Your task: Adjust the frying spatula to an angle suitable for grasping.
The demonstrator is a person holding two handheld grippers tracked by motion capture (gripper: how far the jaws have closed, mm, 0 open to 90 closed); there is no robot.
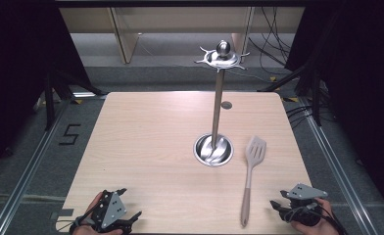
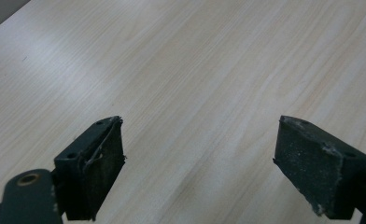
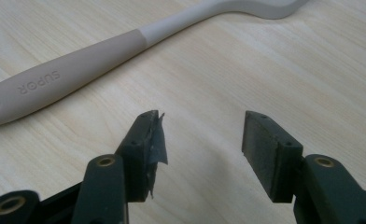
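Both tongs rest spread and empty at the near table (image 1: 146, 142) edge, with the spatula (image 1: 251, 176) lying lengthwise just left of the right tongs (image 1: 283, 208), handle end nearest them, far from the left tongs (image 1: 131, 218).

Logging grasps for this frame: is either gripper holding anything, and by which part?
Nothing is held. The left gripper and right gripper are open over bare table; the slotted spatula lies untouched.

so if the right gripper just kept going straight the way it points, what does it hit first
Probably bare table. The right gripper is open and empty, and the slotted spatula's handle lies off to one side of its line, though depth is hard to judge.
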